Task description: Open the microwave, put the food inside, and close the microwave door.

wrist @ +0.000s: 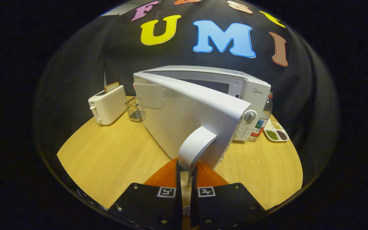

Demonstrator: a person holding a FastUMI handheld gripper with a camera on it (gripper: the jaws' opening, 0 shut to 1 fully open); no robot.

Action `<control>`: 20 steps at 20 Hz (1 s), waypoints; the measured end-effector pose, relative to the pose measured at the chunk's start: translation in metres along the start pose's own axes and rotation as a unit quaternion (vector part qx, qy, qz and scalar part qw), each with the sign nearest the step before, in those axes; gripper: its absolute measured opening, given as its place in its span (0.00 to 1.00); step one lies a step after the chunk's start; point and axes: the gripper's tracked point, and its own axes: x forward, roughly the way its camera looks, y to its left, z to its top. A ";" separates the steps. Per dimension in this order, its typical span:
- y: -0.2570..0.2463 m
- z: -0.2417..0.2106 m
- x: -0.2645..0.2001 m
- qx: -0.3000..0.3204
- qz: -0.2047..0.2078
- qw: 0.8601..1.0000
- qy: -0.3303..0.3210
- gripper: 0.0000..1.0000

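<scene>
While the gripper [186, 179] has both black fingers [152, 204] clamped on the curved white plastic door handle [195, 148], the white microwave door [190, 118] stands swung partly open just ahead of them. Beyond it, the boxy white microwave [251, 89] sits on the round wooden table [107, 153], a white toaster [106, 105] to its left.

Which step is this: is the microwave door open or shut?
Open: the door swings away from the microwave, the gripper shut on its handle.

The microwave [235, 92] carried the brand name "Midea" on its upper front corner. Small print beneath its dial [249, 117] and on the bottle [262, 123] label seemed too blurred to read.
</scene>
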 end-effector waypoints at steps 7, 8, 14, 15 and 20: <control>0.043 -0.020 -0.023 -0.016 0.004 1.000 0.003 0.18; 0.048 -0.025 -0.026 -0.013 0.004 1.000 0.007 0.18; 0.084 -0.040 -0.038 -0.001 0.011 1.000 0.005 0.18; 0.092 -0.041 -0.040 -0.001 0.014 1.000 0.003 0.18; 0.138 -0.045 -0.045 -0.007 0.044 0.999 -0.003 0.18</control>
